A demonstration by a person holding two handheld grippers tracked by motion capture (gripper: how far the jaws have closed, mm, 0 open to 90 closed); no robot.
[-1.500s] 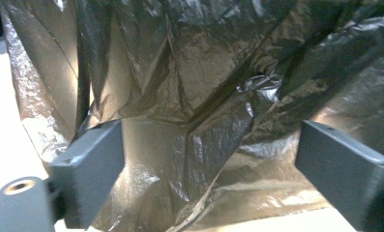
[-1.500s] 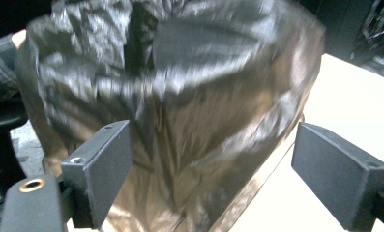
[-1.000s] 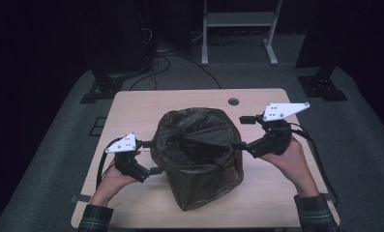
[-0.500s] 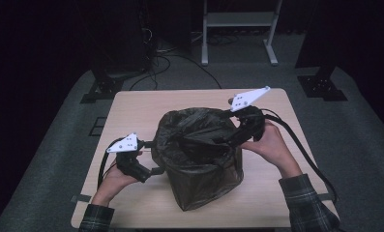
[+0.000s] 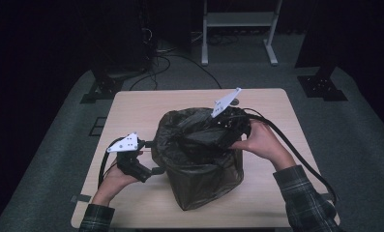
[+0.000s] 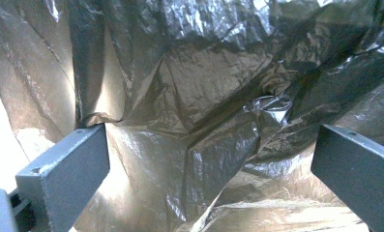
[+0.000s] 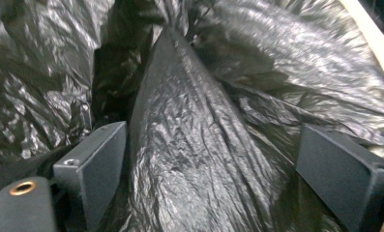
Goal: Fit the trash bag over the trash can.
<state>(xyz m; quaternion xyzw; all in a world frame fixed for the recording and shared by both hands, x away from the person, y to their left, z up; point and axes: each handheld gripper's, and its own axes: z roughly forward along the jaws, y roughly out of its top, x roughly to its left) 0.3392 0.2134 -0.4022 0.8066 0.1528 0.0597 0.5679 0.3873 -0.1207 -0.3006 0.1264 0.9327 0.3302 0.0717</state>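
From the high view, we are seeing a black bin bag [image 5: 199, 159] sitting mid-surface [image 5: 131, 111]; our left hand-held gripper [image 5: 153, 157] is at its 9 o'clock, our right hand-held gripper [image 5: 199, 140] over its mouth. In the left gripper view, jaws are spreading wide before plastic; in the right gripper view, wide likewise.

A light wooden table [image 5: 131, 111] stands on a grey carpet [image 5: 354, 135]. Behind the table is a white metal frame [image 5: 238, 19] with two legs. Black cables [image 5: 180, 60] lie on the floor behind the table too. A black stand foot [image 5: 102, 89] sits by its far left corner and another black foot [image 5: 322, 84] by its far right corner.
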